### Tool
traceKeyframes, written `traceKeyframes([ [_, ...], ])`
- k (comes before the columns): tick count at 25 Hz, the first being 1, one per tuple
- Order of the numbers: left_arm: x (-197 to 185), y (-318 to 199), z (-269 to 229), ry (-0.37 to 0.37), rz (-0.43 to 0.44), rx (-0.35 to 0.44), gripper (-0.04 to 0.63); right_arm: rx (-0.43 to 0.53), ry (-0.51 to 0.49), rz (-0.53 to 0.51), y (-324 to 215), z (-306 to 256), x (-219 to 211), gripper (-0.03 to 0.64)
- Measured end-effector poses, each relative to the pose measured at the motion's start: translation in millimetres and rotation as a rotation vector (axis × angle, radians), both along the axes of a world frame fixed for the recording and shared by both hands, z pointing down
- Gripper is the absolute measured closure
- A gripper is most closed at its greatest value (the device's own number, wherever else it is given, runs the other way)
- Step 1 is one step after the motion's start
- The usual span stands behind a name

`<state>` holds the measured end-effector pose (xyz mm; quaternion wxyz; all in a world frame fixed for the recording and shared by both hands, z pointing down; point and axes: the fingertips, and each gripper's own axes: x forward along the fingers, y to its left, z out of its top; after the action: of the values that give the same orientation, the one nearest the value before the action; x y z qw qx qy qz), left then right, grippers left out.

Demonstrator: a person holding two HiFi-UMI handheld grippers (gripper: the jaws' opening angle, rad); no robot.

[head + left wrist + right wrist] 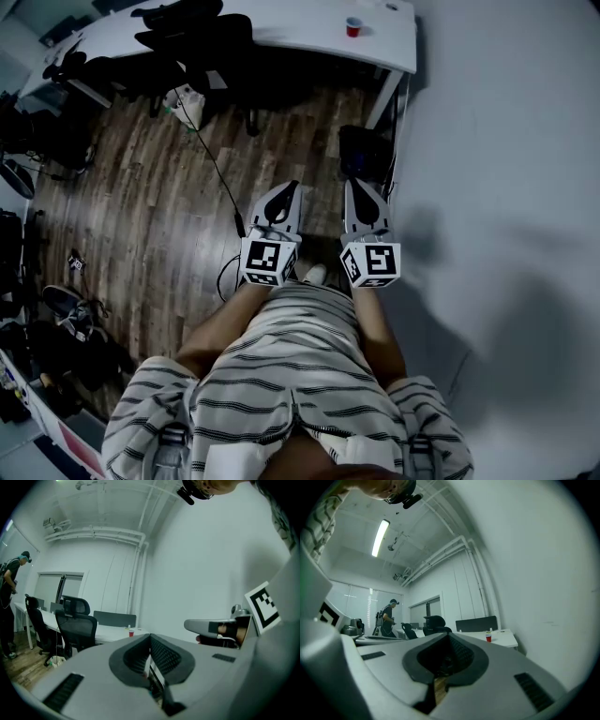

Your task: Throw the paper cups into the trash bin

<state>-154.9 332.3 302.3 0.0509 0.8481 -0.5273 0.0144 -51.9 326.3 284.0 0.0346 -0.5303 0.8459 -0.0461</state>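
A red paper cup (353, 27) stands on the white desk (309, 28) at the far end of the room; it shows small in the left gripper view as the cup (131, 632) and in the right gripper view as the cup (488, 638). My left gripper (284, 192) and right gripper (359, 190) are held side by side close to my body, far from the cup, pointing toward the desk. Both have their jaws shut with nothing between them. A dark bin-like thing (364, 152) stands on the floor by the desk leg.
Black office chairs (192, 37) crowd the desk's left part. A cable (214, 169) runs across the wood floor. Shoes and bags (66, 309) lie at the left. A white wall (506, 187) runs along the right. A person (387, 617) stands far off.
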Motion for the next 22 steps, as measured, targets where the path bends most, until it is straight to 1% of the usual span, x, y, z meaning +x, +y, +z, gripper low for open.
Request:
traceKeyframes([
  [5,5.7,-8.3,4.9,0.009,0.019,0.001,0.572,0.011,0.020,0.001,-8.6,0.3,1.0,0.607],
  [11,8.6,-43.1,2.8,0.027,0.031,0.021,0.572,0.024,0.042,0.026,-42.6,-2.8,6.6,0.607],
  [17,1.5,-105.0,6.4,0.026,0.043,0.008,0.572,0.021,0.035,0.054,-103.0,0.8,1.1,0.607],
  [22,-4.8,-171.3,11.7,0.031,0.059,-0.001,0.572,0.009,0.036,0.085,-164.7,7.3,-1.5,0.607],
])
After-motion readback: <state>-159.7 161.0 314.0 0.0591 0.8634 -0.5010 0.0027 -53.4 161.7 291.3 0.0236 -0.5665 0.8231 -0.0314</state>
